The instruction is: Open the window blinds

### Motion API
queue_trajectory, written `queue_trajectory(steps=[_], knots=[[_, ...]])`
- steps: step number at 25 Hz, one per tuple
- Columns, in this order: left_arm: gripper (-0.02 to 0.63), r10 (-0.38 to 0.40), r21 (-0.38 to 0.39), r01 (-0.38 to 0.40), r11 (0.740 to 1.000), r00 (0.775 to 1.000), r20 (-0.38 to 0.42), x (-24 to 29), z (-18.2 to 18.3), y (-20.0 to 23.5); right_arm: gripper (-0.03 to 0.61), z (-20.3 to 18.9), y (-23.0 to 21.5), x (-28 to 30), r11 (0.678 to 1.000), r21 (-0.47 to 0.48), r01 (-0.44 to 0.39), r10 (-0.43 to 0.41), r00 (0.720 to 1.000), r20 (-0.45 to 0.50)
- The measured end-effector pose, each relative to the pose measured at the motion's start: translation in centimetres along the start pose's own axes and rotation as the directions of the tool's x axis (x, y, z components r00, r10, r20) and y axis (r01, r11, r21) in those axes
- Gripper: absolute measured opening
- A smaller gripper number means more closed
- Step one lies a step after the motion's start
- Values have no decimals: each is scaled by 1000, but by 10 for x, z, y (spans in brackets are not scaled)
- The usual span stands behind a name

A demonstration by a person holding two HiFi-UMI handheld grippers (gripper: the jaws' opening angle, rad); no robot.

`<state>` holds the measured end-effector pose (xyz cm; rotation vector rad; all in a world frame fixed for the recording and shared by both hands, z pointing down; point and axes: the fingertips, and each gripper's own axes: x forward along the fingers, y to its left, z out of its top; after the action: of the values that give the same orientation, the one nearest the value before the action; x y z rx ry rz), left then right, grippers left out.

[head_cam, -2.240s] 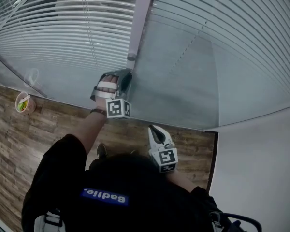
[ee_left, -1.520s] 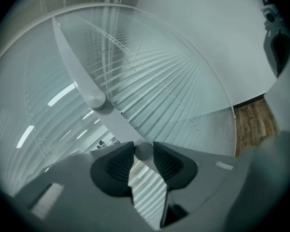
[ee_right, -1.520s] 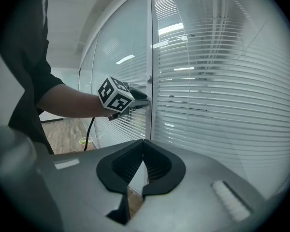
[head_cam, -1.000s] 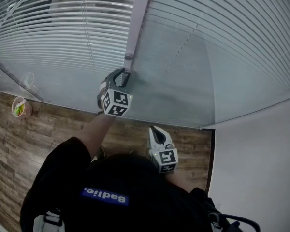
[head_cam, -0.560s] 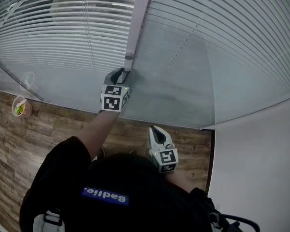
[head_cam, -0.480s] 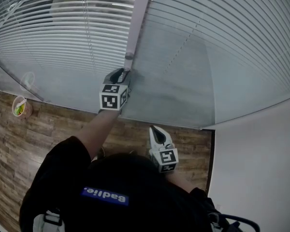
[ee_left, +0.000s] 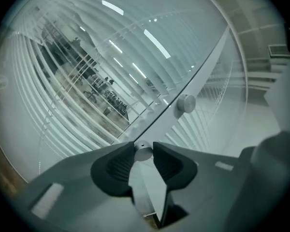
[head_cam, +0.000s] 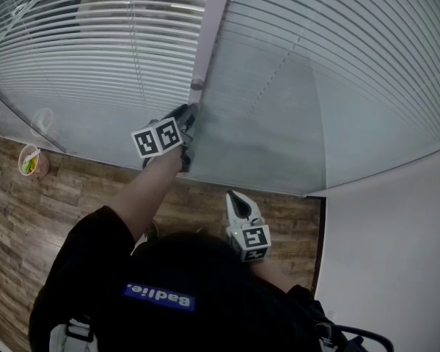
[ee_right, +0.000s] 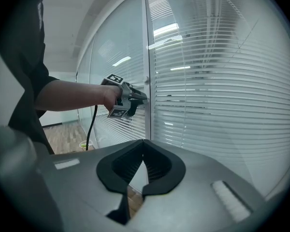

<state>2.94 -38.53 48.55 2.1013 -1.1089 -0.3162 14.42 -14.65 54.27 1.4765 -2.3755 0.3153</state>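
Observation:
White slatted blinds [head_cam: 88, 46] hang behind glass on both sides of a pale vertical frame post [head_cam: 213, 20]. Two small round metal knobs sit on the post. My left gripper [head_cam: 188, 111] is shut on the lower knob [ee_left: 143, 154], whose tip shows between the dark pads. The upper knob [ee_left: 186, 103] is free, just above the gripper [head_cam: 196, 85]. The left gripper [ee_left: 143, 147] is rolled, its marker cube turned to the left. My right gripper [head_cam: 237, 199] hangs back near my body, shut with nothing in it [ee_right: 143, 144]. From there I see the left gripper [ee_right: 137, 98] at the post.
A small bowl with something green [head_cam: 29, 161] stands on the wood floor [head_cam: 22, 226] at the left, by the glass. A white wall [head_cam: 396, 270] closes the right side. A black cable [ee_right: 90, 129] hangs from the left gripper.
My left gripper has rolled about its own axis while staying on the lower knob; its marker cube swung round to the left. The right gripper has not moved.

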Motion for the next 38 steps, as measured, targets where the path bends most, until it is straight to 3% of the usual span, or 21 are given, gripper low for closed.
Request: queue_trajectory(steps=[2,4,6,7,8,9,12,15,17,19,25,27,28,30,33,35,38], knots=[[118,-13,-14,13,1000,1000,5,1,1,0,3,0,0,1,1000,-10,0,0,1000,-2],[123,-10,37,9,999,1000,10,0,2,-1,5,0,2,2,1000,-7,-6,6,1000,-6],[140,26,180,-27,983,1000,9,-2,3,-2,15,0,5,2,1000,0,-14,14,1000,-9],[170,53,281,-53,958,999,7,-3,2,-2,18,-2,5,2,1000,1,-17,17,1000,-11],[190,82,390,-77,918,997,5,-4,2,-1,18,-3,6,2,1000,1,-18,18,1000,-16],[192,107,499,-96,861,994,6,-4,1,-2,18,-5,6,2,1000,1,-18,18,1000,-21],[193,155,759,-116,641,988,20,-1,-5,-5,18,-6,4,3,1000,0,-14,14,999,-37],[161,188,887,-113,449,982,30,3,-13,-11,18,-6,4,3,1000,-6,-8,8,999,-34],[120,208,935,-112,337,977,42,4,-16,-13,18,-6,3,3,1000,-11,-5,5,1000,-31],[120,224,959,-113,258,973,55,4,-18,-13,18,-7,4,2,1000,-8,-5,5,999,-39],[129,273,992,-113,60,958,92,7,-21,-11,21,-8,4,1,1000,-17,-6,5,999,-49],[138,281,994,-108,10,955,101,8,-21,-10,21,-5,4,0,1000,-9,-5,4,999,-47],[127,281,994,-108,3,954,103,8,-21,-9,14,-5,4,-1,1000,-4,-6,5,999,-44],[126,280,994,-111,23,955,100,8,-20,-9,3,-7,2,-2,1000,-3,-4,4,999,-40],[123,275,986,-121,116,958,85,8,-19,-8,3,-9,-1,-4,1000,-11,3,-4,999,-34],[123,265,969,-126,213,962,66,9,-19,-7,3,-11,-3,-5,1000,-9,8,-8,999,-38],[121,235,900,-123,417,972,24,9,-18,-5,3,-9,-2,-5,1000,-5,1,-1,1000,-30]])
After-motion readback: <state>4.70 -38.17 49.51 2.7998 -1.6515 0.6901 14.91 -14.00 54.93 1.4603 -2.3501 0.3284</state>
